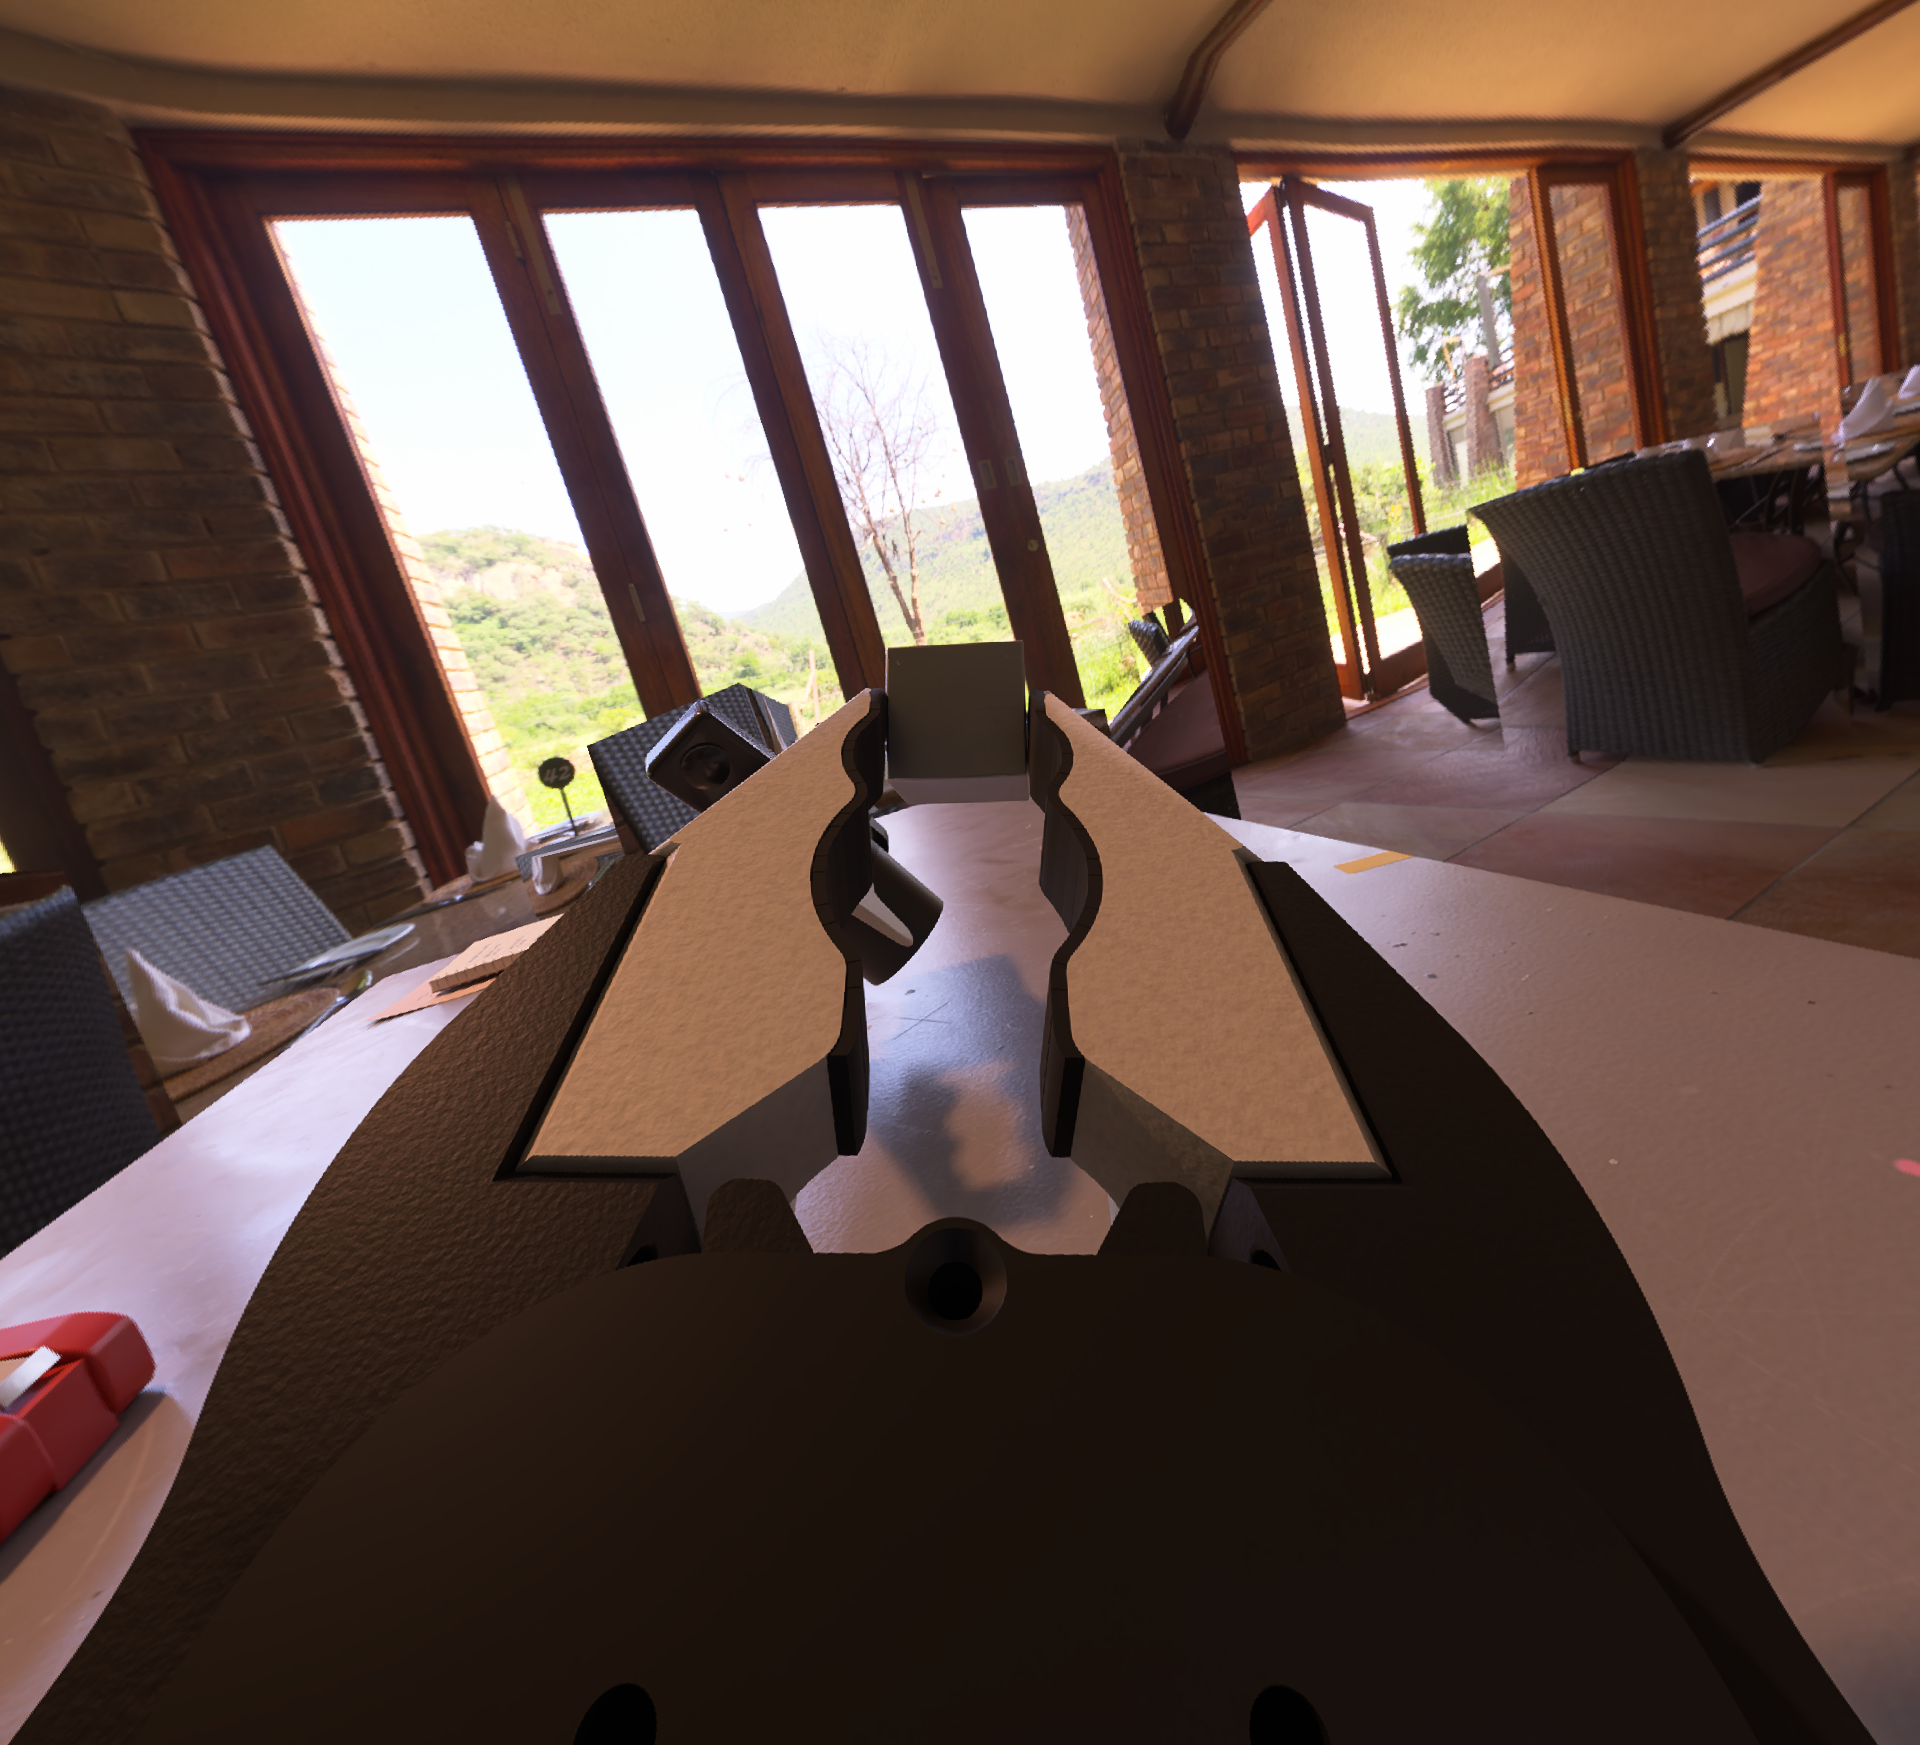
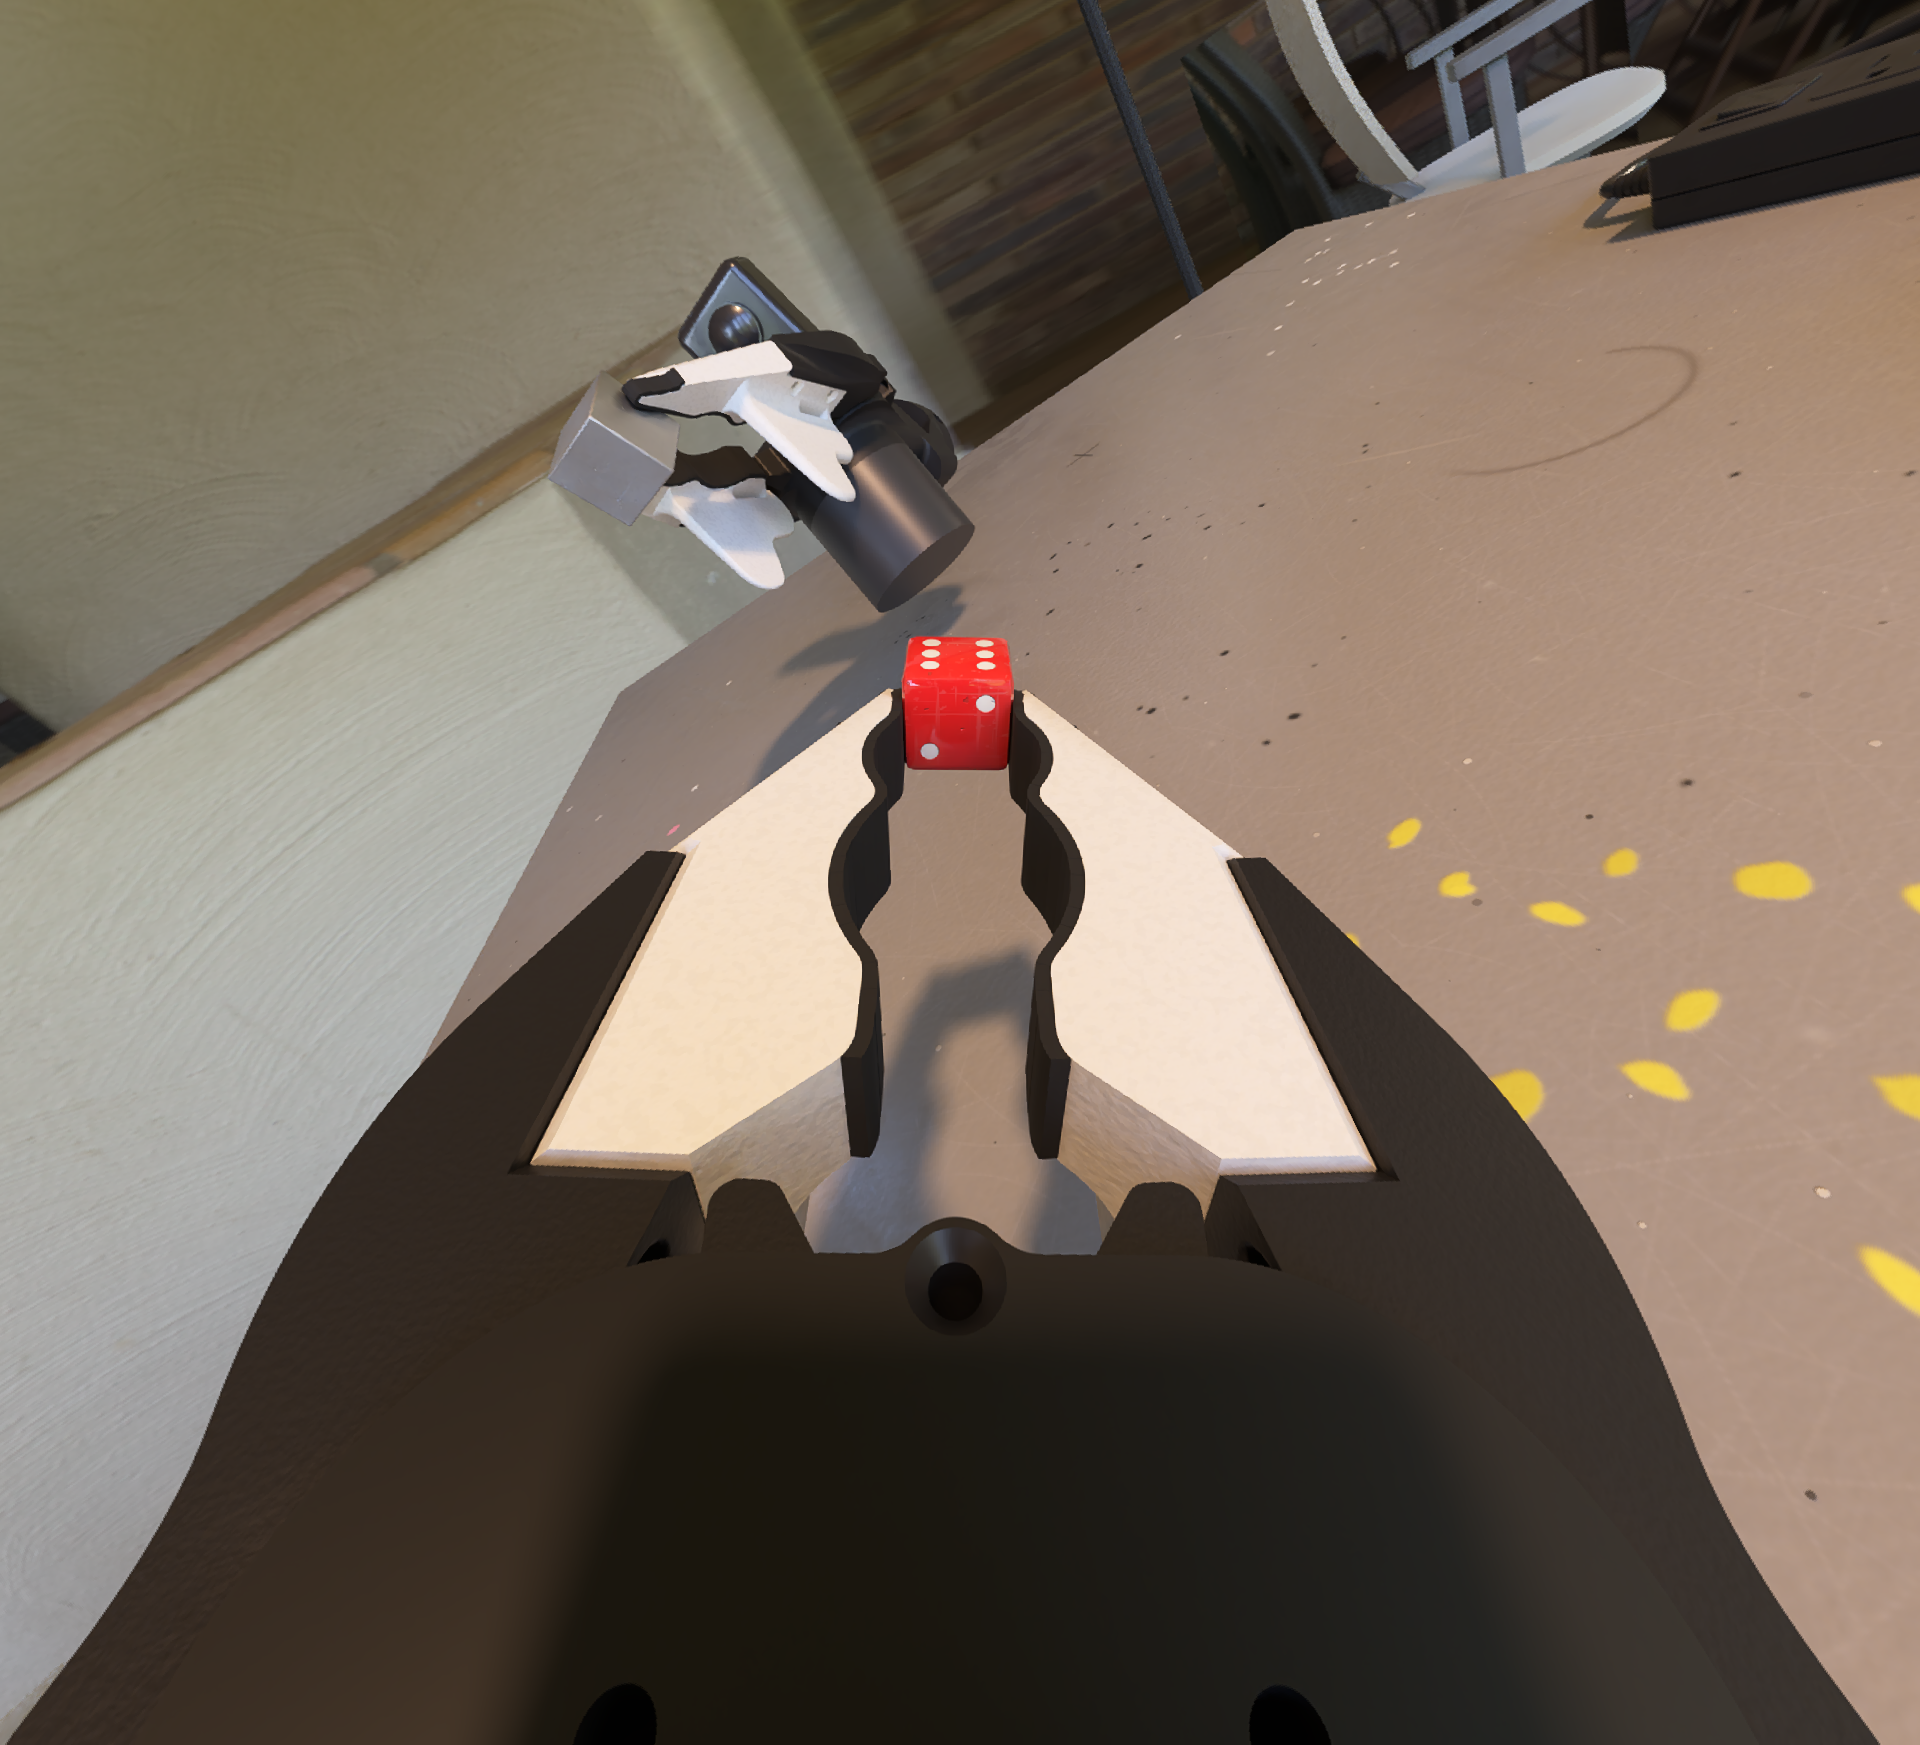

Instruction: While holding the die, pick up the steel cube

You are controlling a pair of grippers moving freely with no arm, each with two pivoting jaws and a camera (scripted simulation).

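In the left wrist view my left gripper [image 1: 956, 739] is shut on the grey steel cube [image 1: 956, 719], held between the fingertips above the table [image 1: 1558, 1020]. In the right wrist view my right gripper [image 2: 957, 719] is shut on a red die with white pips [image 2: 957, 703], held above the table [image 2: 1455, 656]. The left gripper also shows in the right wrist view [image 2: 665, 448], farther off at the upper left, with the steel cube [image 2: 611, 461] in its fingertips, clear of the table top. Part of the right gripper's body [image 1: 717, 750] shows beyond my left finger.
A red tape dispenser [image 1: 52, 1404] lies at the table's left edge in the left wrist view. A cardboard piece [image 1: 488, 957] lies at the far left edge. A dark flat box [image 2: 1787, 147] sits at the table's far right corner. Yellow paint spots [image 2: 1662, 968] mark the right side.
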